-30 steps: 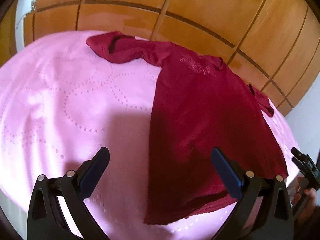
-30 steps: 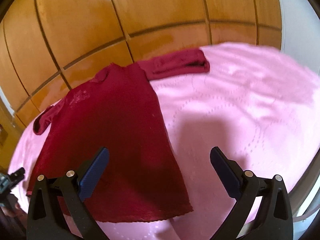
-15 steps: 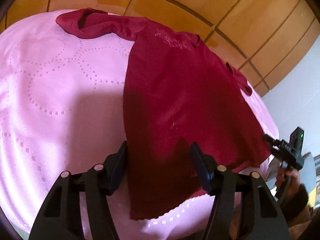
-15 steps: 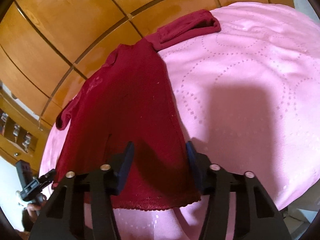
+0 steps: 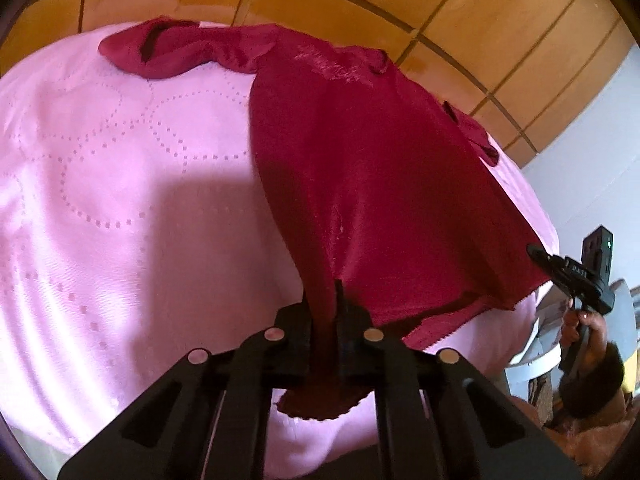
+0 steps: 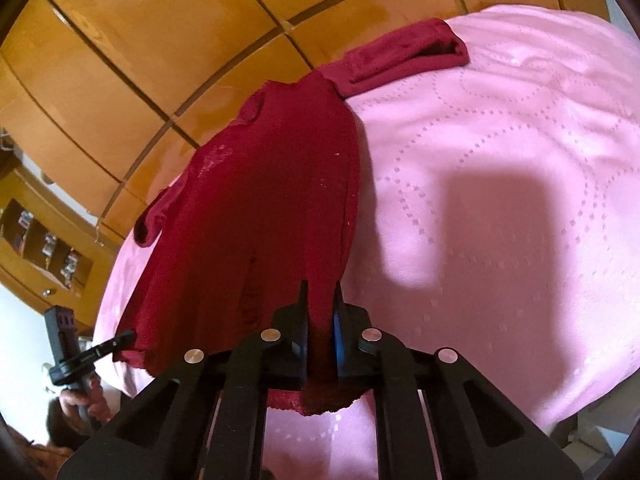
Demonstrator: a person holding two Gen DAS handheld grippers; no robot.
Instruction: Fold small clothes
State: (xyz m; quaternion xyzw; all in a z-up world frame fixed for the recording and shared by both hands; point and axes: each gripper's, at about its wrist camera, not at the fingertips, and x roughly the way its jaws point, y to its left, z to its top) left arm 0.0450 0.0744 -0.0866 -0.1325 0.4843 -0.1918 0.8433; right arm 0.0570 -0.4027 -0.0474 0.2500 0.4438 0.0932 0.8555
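Observation:
A dark red long-sleeved top (image 5: 360, 152) lies spread on a pink bedcover (image 5: 120, 208), neck toward the wooden headboard. My left gripper (image 5: 325, 292) is shut on the hem at its left corner, and the cloth bunches up between the pads. In the right wrist view the same red top (image 6: 256, 208) is pinched at its right hem corner by my right gripper (image 6: 320, 292), also shut on the fabric. Each gripper shows in the other's view: the right gripper (image 5: 538, 252) at the far hem corner, the left gripper (image 6: 126, 336) at the opposite one.
A wooden panelled headboard (image 5: 400, 8) rises just beyond the top's collar. One sleeve (image 5: 168, 48) lies stretched out to the side on the bedcover (image 6: 500, 200). Wooden shelves (image 6: 44, 240) stand left of the bed. The bed's near edge runs just under both grippers.
Both grippers went from wide open above the hem to shut on the hem's two corners. The fabric now puckers up into each pair of pads.

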